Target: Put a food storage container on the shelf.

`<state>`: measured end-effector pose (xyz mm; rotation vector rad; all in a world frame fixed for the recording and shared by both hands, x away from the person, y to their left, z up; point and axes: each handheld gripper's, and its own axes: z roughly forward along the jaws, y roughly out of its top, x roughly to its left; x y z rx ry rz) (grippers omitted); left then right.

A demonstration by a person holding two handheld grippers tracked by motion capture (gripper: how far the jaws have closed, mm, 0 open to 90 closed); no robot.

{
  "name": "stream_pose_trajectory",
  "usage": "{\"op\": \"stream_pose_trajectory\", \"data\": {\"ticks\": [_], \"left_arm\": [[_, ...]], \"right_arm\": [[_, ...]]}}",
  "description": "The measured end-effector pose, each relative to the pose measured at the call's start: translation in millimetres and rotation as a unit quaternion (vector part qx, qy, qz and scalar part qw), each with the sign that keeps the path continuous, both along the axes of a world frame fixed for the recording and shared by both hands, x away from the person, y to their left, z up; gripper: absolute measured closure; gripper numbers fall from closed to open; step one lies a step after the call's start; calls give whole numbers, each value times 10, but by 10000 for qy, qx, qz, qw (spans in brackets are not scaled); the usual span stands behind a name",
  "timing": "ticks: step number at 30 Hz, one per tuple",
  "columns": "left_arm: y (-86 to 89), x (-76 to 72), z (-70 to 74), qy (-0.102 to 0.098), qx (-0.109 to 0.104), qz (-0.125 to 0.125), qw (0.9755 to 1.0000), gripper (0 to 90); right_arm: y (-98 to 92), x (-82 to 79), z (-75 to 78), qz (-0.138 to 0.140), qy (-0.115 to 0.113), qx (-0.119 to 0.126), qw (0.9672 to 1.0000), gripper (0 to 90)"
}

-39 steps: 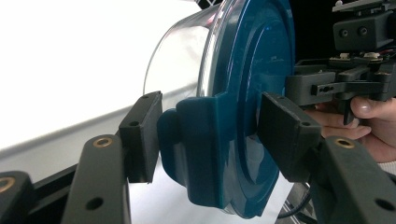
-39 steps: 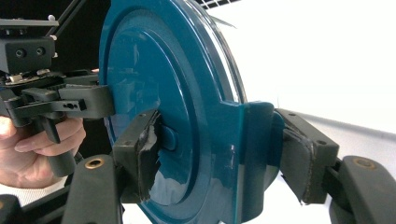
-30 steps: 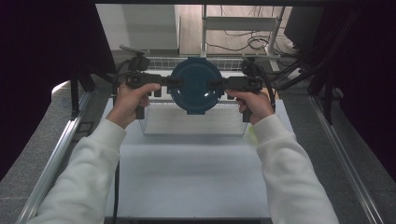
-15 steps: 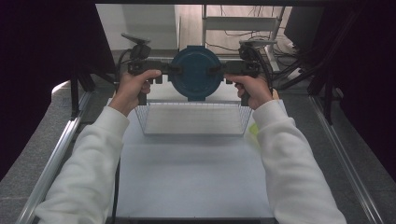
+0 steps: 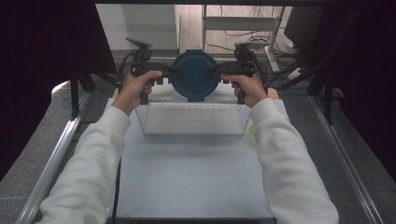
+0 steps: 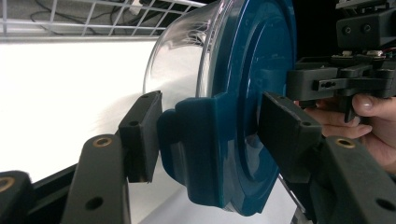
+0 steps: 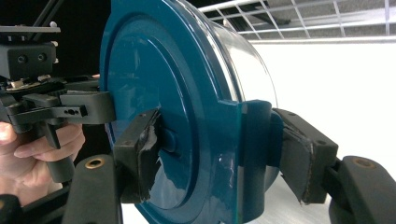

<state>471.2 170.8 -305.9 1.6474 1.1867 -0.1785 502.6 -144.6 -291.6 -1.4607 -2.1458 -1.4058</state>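
writing: none legible | containers: 1, blue-lidded container | wire basket: 1 | left tool, right tool: each pinched a lid tab

sleeves: white, long | grippers: black, brass-looking screws, perhaps

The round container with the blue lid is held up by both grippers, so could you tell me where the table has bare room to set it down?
The widest free patch is the white tabletop, between the wire basket and the near edge, flanked by the sleeves. The basket itself looks empty. It is crowded at the far edge, where the left gripper and right gripper clamp the container.
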Motion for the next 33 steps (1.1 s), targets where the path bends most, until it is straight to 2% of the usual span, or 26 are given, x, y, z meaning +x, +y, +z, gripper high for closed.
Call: {"op": "stream_pose_trajectory", "data": {"ticks": [4, 8, 14, 17, 28, 31, 33], "left_arm": [[-1, 44, -16, 46, -82, 45, 9999, 412], [20, 118, -59, 252, -247, 61, 9994, 411], [25, 192, -102, 430, -354, 86, 9984, 404], [33, 226, -120, 526, -418, 115, 9977, 403], [29, 339, -213, 782, -630, 233, 9947, 386], [37, 376, -261, 877, -705, 259, 9933, 377], [47, 390, -283, 865, -765, 271, 9929, 372]], "right_arm": [[-2, 28, -13, -87, 73, 74, 9999, 349], [8, 72, -14, -224, 215, 89, 9995, 348], [8, 151, -32, -369, 427, 149, 9983, 345], [13, 177, -43, -430, 439, 135, 9980, 345], [11, 263, -128, -779, 777, 338, 9934, 339], [13, 281, -161, -799, 857, 357, 9925, 324], [22, 287, -196, -811, 904, 373, 9919, 314]]}}
